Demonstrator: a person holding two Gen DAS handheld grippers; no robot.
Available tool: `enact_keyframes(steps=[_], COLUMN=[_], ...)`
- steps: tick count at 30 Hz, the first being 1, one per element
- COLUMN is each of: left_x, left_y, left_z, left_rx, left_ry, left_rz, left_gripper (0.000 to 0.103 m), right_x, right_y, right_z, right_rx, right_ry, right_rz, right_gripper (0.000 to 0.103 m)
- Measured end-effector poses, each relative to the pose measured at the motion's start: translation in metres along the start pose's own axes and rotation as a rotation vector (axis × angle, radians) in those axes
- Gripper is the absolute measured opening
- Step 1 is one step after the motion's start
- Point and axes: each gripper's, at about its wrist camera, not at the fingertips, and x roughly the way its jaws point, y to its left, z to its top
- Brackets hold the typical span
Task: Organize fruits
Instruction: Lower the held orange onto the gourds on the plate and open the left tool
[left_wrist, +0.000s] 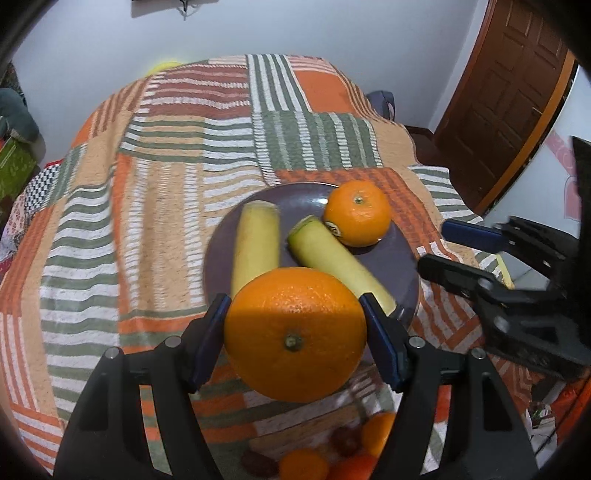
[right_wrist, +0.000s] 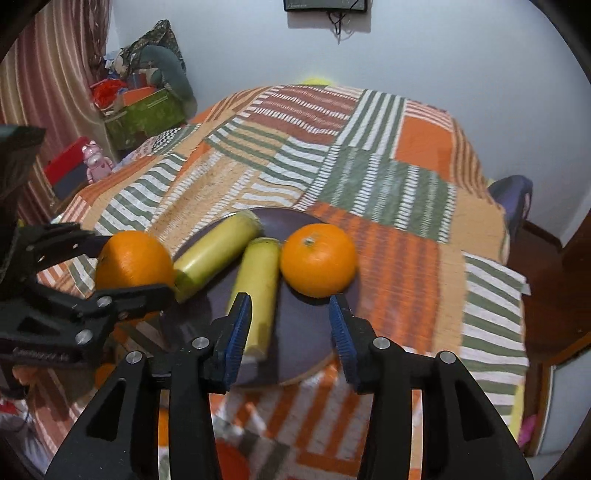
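A: Tongs on the left (left_wrist: 295, 325) first: what are they doing?

B: Clamped on a big orange (left_wrist: 295, 332). Both blue pads (left_wrist: 210, 339) press its sides, stem end facing the camera, and the fruit hangs above the patchwork bedspread (left_wrist: 147, 206), just short of the plate's near rim.

A: And the plate?

B: Dark purple plate (left_wrist: 388, 258), lying on the bed at about one o'clock from the held orange in the left wrist view. On it, going left to right: one yellow-green cylinder (left_wrist: 255, 243), then a second yellow-green cylinder (left_wrist: 332, 254) lying slantwise, then a smaller orange (left_wrist: 358, 218) at the plate's far right. The second cylinder's upper end touches that orange.

A: Anything nearer the camera?

B: At six o'clock, under the held orange, a blurred cluster of orange and reddish fruits (left_wrist: 332, 458). I can't tell what they lie in.

A: Now the right tongs (right_wrist: 291, 325).

B: Open, with nothing between the pads. In the right wrist view they hang over the plate's near edge (right_wrist: 303, 369); the left pad sits just beside the lower end of the second cylinder (right_wrist: 258, 288), and the smaller orange (right_wrist: 317, 258) is at twelve o'clock, beyond the fingertips and apart from them.

A: Do the two tools see each other?

B: Yes. The right view shows the left tongs (right_wrist: 122, 266) at nine o'clock, with the big orange (right_wrist: 133, 262) gripped, just beside the first cylinder (right_wrist: 218, 251). The left view shows the right tongs (left_wrist: 454, 251) at three o'clock, past the plate's right rim.
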Motion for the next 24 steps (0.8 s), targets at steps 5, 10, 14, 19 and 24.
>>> enact_keyframes(steps=[5,10,14,19,24], left_x=[0.023,0.031,0.026,0.003,-0.023], left_y=[-0.008,-0.014,-0.02,-0.019,-0.014], left_z=[0.006,0.008,0.008,0.008,-0.003], left_rx=[0.012,0.027,0.056,0.044,0.039], left_ry=[0.041,0.059,0.031,-0.045,-0.077], left_rz=[0.012,0.009,0.031,0.057,0.064], left_gripper=[0.07,0.07,0.071,0.082,0.082], right_x=[-0.007,-0.008,-0.006,-0.006,-0.017], right_y=[-0.003,-0.003,-0.003,-0.002,0.002], right_z=[-0.003,-0.007,-0.011,-0.019,-0.029], right_rx=[-0.008,-0.01,0.001,0.022,0.05], right_ry=[-0.017,-0.023,-0.024,-0.022,-0.034], right_rz=[-0.01,0.001,0.013,0.023,0.03], right_gripper=[0.043,0.044,0.045,0.049,0.058])
